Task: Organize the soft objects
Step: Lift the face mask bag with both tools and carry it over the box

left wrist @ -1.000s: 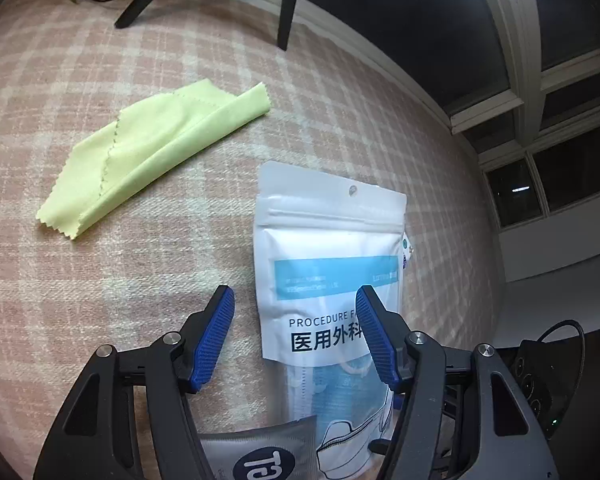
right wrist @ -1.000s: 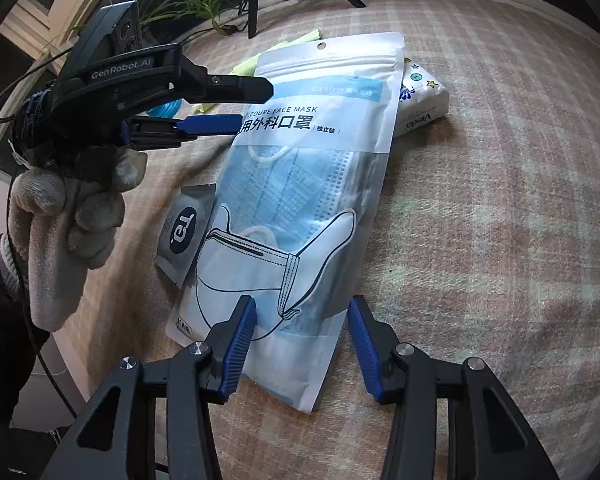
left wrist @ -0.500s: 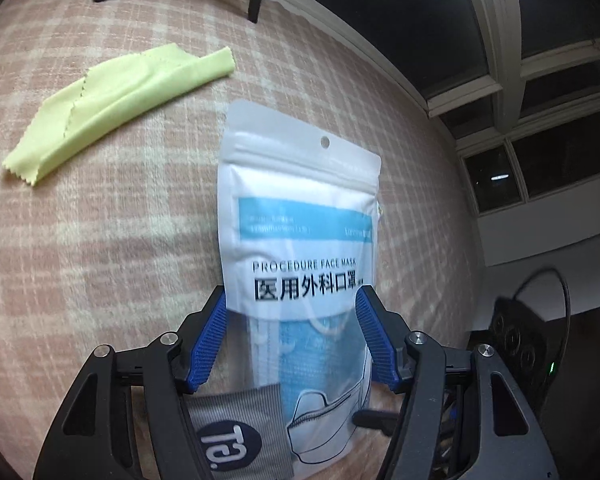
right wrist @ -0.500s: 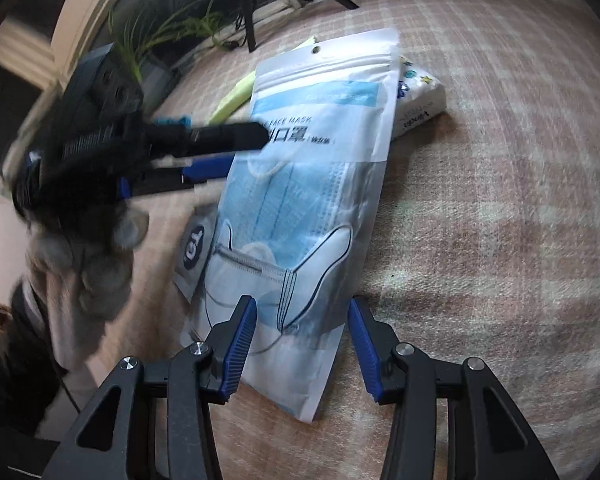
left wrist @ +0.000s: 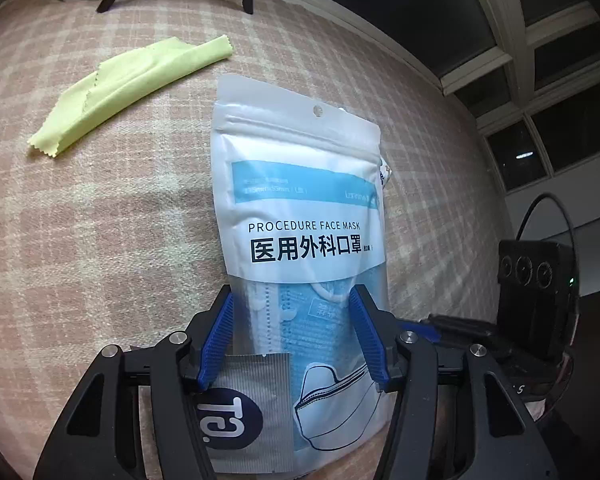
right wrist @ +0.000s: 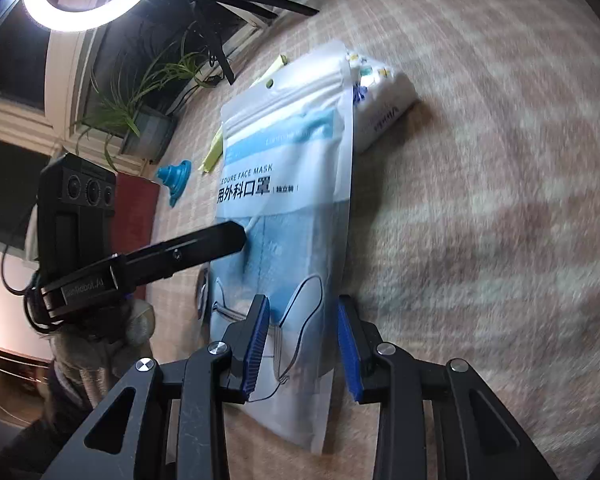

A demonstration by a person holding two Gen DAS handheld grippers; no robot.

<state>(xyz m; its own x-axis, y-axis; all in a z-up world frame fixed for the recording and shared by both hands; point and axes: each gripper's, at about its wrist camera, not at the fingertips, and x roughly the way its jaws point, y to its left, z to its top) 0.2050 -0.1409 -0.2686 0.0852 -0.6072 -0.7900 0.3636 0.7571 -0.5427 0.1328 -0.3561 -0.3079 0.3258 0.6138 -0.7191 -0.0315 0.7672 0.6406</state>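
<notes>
Both grippers' fingers, left gripper (left wrist: 291, 336) and right gripper (right wrist: 303, 346), are closing, unclamped, around the face-mask pouch (left wrist: 300, 216) (slippery plastic); squeeze evenly.

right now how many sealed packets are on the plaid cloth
3: the face mask pouch in the middle, a grey sachet tucked under its near-left corner, a tissue pack under its far-right edge. Others may be hidden.

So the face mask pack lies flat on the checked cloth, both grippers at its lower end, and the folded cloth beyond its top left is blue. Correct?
Not quite: the folded cloth is yellow-green, not blue, as the left wrist view shows. The rest holds: the face mask pack lies flat on the checked cloth, with the left gripper and right gripper at its lower end.
</notes>
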